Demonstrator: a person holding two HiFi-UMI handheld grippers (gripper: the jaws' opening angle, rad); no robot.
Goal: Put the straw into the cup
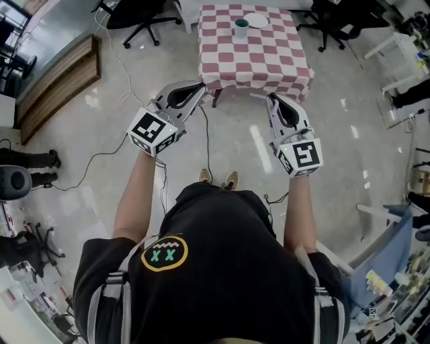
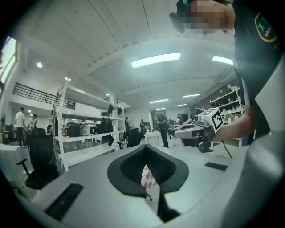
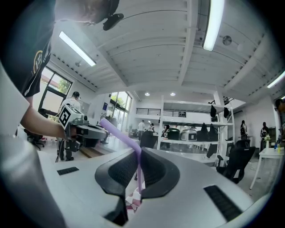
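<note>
Purple plastic sits pinched in my right tongs [image 3: 141, 153]. The jaws are closed on the straw [image 3: 139, 173] with only its thickness between them. My left tongs [image 2: 146, 149] have their jaws drawn together to a thin slit and hold nothing. I hold both pairs out in front of me, side by side and apart.

Seen from the right tongs, the straw's long shank runs along the jaws toward 12 o'clock. Past the tips it bends, and the short upper piece slants to 10 o'clock, toward the left tongs. Its lower end drops out of sight between the pads.

From my head, the cup [image 1: 241, 27] stands upright at 12 o'clock, on the far side of the checked table [image 1: 269, 60]. A white plate [image 1: 256, 20] lies just beside it at 2 o'clock.

So the straw is in my grip but well apart from the cup, not in it. I judge what is left is to carry it to the table, stand it over the rim and let one end down inside.
</note>
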